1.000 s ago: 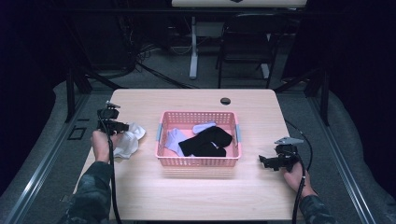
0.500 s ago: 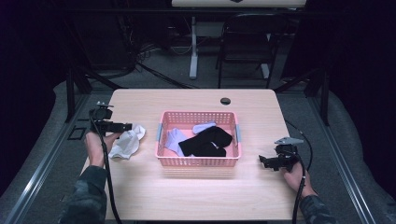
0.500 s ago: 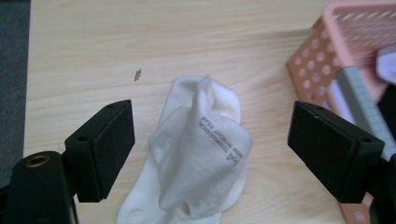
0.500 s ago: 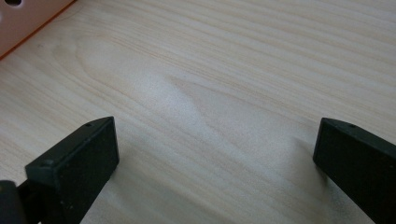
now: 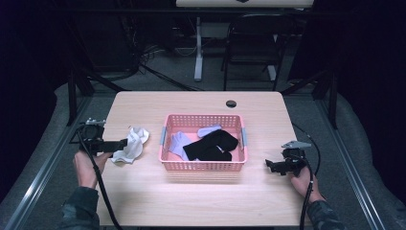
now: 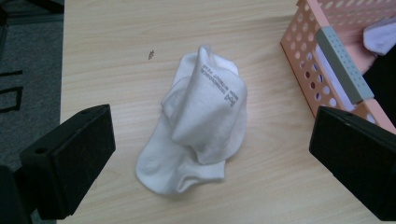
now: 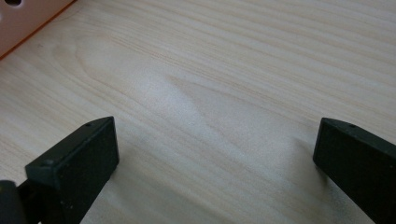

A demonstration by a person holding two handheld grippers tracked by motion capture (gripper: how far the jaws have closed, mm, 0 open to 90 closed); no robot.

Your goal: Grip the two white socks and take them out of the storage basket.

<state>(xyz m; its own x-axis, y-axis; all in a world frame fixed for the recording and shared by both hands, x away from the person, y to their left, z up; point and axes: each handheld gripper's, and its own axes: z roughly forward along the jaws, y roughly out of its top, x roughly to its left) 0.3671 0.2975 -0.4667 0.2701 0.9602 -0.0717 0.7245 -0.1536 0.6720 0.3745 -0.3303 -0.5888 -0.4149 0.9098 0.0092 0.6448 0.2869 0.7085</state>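
While the white sock lies crumpled on the wooden table, just left of the pink basket and apart from it, the left gripper is held over it with its jaws spread wide; the jaws have just been opening, and the sock lies below the gap between them, untouched by either pad. Seen from the high view, the same sock is placed at the tip of the left gripper, near the table's left edge. The right gripper is held low over bare table to the right of the basket, its jaws likewise apart and nothing between them. Black and pale socks are seen inside the basket. The sock is judged to be light, soft and limp: it will sag and unfold when lifted, and it cannot be pushed without bunching. A hold is best taken on the raised central fold bearing the printed lettering, where several layers are stacked and the pads can close on the thickness rather than scrape along the table. Little risk of breakage is expected; slipping of a single thin layer is the likelier fault.
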